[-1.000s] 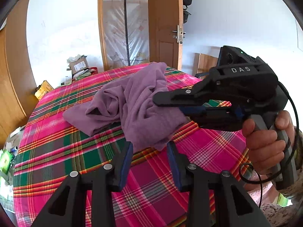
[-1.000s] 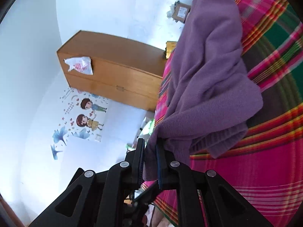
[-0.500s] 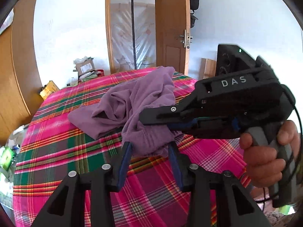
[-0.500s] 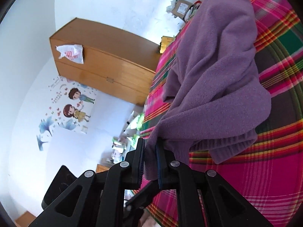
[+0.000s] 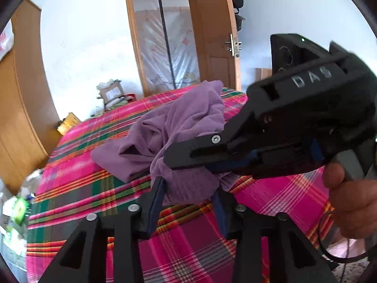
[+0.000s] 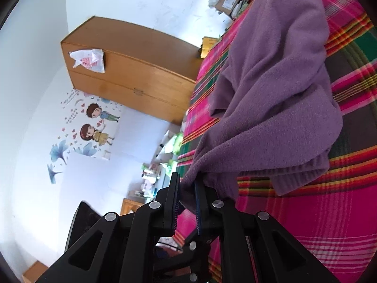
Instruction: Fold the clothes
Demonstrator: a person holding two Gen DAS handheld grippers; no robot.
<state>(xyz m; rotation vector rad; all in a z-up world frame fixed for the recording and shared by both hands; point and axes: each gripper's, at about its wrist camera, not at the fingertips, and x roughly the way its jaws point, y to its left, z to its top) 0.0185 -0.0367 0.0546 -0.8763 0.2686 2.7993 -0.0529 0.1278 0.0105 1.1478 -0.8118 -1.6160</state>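
The right gripper point(image 6: 187, 192) jaws pinch the purple garment point(image 5: 188, 129) hem, lifting it so the left gripper point(image 5: 188, 200), jaws closing around a near fold, can grip too.

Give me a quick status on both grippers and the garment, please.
Right gripper shut on purple garment. Left gripper jaws just closing around its hanging edge, not yet pinching. Nothing in the way.

Bed covered with a pink, green and orange plaid blanket point(image 5: 77, 188). A crumpled purple garment point(image 5: 188, 127) is spread across its middle toward the far edge, its near hem raised off the cover.
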